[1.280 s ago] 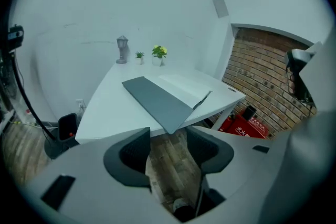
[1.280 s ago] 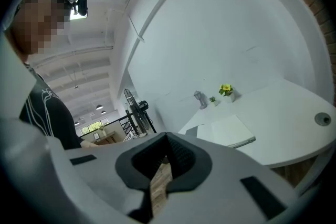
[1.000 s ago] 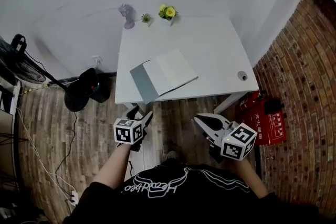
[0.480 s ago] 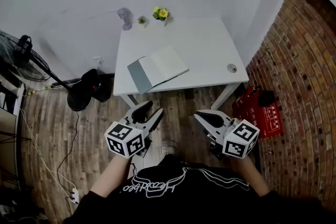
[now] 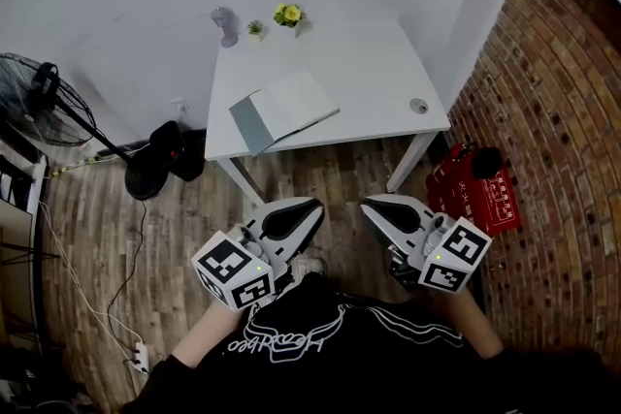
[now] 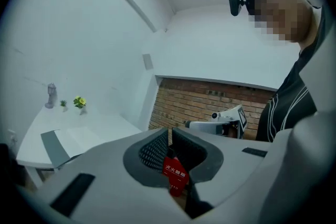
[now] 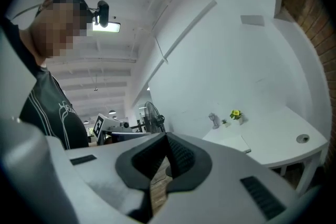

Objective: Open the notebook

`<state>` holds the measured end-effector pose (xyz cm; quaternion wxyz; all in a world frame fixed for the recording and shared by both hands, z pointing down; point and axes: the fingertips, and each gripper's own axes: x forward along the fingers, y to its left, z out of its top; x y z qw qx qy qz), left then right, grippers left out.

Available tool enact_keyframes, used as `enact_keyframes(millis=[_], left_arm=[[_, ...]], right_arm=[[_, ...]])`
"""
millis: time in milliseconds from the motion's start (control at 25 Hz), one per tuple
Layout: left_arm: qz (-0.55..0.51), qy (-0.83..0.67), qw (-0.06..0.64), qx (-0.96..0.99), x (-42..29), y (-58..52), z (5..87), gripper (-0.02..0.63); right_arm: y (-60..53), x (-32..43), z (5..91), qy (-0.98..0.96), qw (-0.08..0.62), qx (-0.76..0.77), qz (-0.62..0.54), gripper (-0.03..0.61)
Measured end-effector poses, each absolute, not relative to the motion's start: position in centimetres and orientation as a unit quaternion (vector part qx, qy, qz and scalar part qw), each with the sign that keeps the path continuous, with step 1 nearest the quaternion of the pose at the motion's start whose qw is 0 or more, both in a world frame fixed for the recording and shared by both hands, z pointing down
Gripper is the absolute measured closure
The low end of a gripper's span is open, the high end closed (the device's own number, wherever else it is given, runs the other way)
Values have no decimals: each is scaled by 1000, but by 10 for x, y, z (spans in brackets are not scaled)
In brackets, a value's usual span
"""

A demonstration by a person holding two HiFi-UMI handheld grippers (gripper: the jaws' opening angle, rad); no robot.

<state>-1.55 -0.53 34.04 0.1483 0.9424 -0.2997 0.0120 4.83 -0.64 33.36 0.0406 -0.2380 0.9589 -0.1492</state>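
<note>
Notebook [image 5: 283, 110] lies on the white bench [image 5: 388, 78], near its front-left corner. It looks already open: grey cover flapped out to the left, pale pages facing up. So by my read the task's own step is done, or as good as. Nothing on the bench is being touched. Both tools hang low in front of the person, over the wood floor [image 5: 320, 175], well apart from the bench.

Left gripper [image 5: 309, 207]: fingers [image 6: 156, 148] clenched together, nothing gripped. The red bit showing past them in the left gripper view is bg, not held. Right gripper [image 5: 373, 206]: fingers [image 7: 177, 156] also pressed together, empty; only floor shows thru the slit below.

Next move, prob.: if the open spread counts, none needed. If it wants flattening or another page turned, a gripper would have to go fwd to the bench and let its fingers apart first. It should then come at the page edge low & flat, so the book isn't dragged off the near edge.

Writing: red box [image 5: 480, 194] on the floor by the brick wall [image 5: 553, 111], right of the bench, has white print, too small in head view. Left gripper view shows a red label [image 6: 176, 171] w/ white Chinese chars, seemingly 灭火器箱 (fire-extinguisher box), not certain. Black shirt [image 5: 291, 344] carries white script, not legible. Marker cubes [image 5: 233, 271]: b/w squares only, no words. No brand seen on the notebook.
</note>
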Motion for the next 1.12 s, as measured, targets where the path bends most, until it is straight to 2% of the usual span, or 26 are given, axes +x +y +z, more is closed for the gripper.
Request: enact_keyframes(millis=[360,1120], left_arm=[[26,-298,130,945,-12,23,330,568],[37,-312,145,938,-38,11,355,568]], right_arm=[[19,43,322,967,49,-218,-127,575],[11,30,356,961,20,-232,-150,575]])
